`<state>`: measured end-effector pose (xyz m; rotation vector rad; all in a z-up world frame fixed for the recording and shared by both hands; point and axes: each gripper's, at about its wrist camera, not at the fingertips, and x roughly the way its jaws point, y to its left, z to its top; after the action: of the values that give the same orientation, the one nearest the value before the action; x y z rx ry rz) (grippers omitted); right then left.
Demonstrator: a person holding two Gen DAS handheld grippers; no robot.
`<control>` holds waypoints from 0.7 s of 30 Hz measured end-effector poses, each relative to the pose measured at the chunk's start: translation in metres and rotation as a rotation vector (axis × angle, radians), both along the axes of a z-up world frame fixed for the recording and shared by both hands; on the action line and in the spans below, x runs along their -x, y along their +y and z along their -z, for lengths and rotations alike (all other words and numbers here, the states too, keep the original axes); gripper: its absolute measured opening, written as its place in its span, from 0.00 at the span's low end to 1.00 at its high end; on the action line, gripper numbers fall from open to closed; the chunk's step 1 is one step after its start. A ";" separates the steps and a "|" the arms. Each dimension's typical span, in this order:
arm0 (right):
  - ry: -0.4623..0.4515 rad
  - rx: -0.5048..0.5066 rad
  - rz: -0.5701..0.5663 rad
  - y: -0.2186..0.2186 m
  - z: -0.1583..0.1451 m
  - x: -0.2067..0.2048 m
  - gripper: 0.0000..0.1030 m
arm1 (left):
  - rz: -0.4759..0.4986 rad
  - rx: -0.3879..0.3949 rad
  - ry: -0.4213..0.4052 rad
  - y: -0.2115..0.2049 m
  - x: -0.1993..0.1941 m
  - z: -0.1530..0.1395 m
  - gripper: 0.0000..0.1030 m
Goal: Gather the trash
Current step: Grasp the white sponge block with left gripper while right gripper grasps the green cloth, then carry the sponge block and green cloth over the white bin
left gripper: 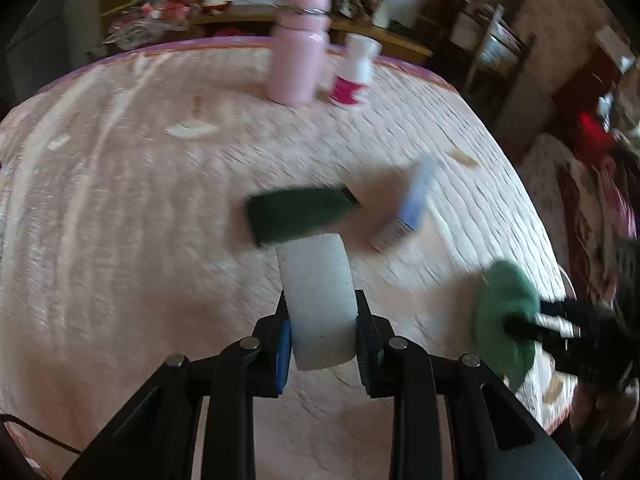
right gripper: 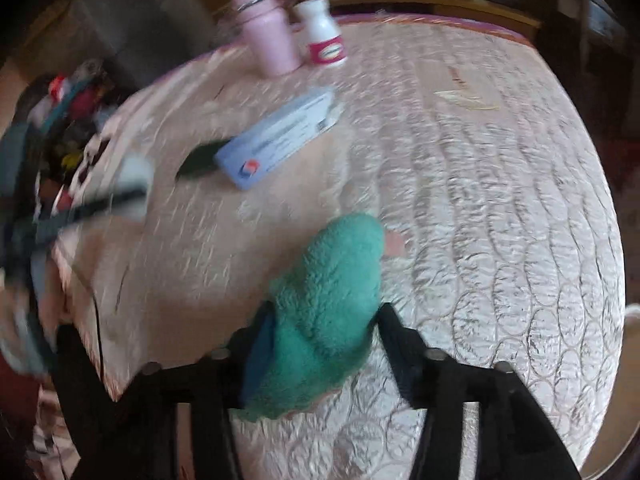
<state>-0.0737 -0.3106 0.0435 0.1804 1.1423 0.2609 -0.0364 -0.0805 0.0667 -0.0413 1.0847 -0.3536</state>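
A white block (left gripper: pixel 318 300) is clamped in the left tool (left gripper: pixel 322 320). A dark green strip (left gripper: pixel 298 214) sits at its far end; it looks like a brush or scrubber, but the blur makes that hard to tell. A green cloth (right gripper: pixel 332 300) sits between the jaws of the right tool (right gripper: pixel 324 320). The jaws stand partly apart, and the cloth fills the gap. Whether it is pinched or only resting there cannot be told.

Not much trash looks gathered yet. A blue and white box (right gripper: pixel 280 140) is left lying on the table (right gripper: pixel 500 200), near the middle. Small paper scraps (left gripper: pixel 191 130) are seen farther off, and one more scrap (left gripper: pixel 464 158) lies near the right edge. A tiny pink bit (right gripper: pixel 396 244) lies just beside the cloth.

A pink bottle (left gripper: pixel 300 48) and a white jar (left gripper: pixel 356 72) stand upright at the far side. These are likely not trash.

No bin is clearly seen, so most of the job is judged to be left.
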 end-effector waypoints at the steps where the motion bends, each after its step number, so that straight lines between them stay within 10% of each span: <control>1: -0.009 -0.016 0.046 -0.004 0.000 0.001 0.63 | 0.014 -0.007 -0.001 -0.007 0.005 0.002 0.28; 21: -0.099 -0.113 0.185 -0.022 -0.009 0.042 0.47 | 0.083 0.000 -0.029 -0.053 0.032 0.000 0.28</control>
<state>-0.1160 -0.3326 0.0527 0.3678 1.0060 0.1681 -0.0683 -0.1331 0.0664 0.0091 1.0597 -0.4277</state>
